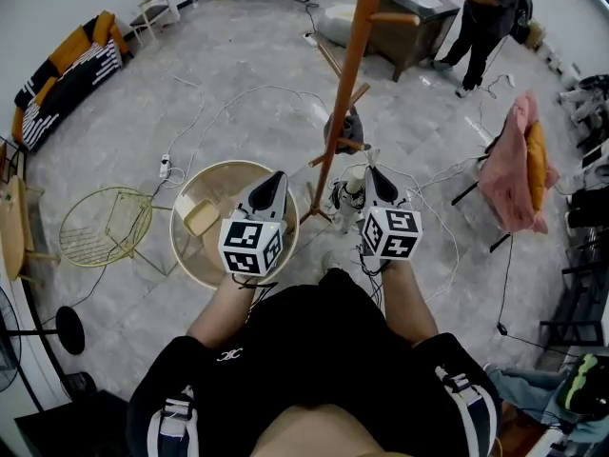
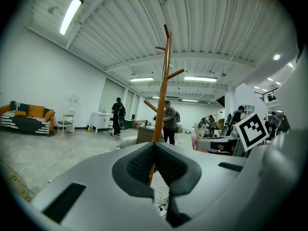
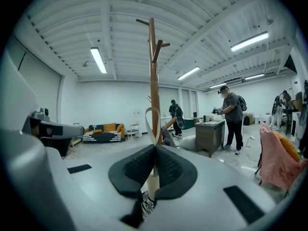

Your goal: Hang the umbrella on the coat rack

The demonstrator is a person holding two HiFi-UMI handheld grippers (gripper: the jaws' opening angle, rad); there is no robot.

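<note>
The right gripper [image 3: 155, 147] is clamped on a cream fabric strap loop [image 3: 153, 121], a black-and-white patterned folded umbrella [image 3: 145, 202] seemingly hung beneath; the left gripper [image 2: 154, 146] is closed, empty. The approach is judged in hand: the loop must be raised over a peg of the brown wooden coat rack [image 3: 153, 66] at 12 o'clock. Both grippers are held level, side by side.

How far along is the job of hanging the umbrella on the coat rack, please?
Done: the umbrella is picked up, dangling from its strap loop, on which the right gripper is shut. In hand: it is held before the coat rack; the left gripper is shut and empty. Left: slipping the loop over a peg and letting go.
</note>
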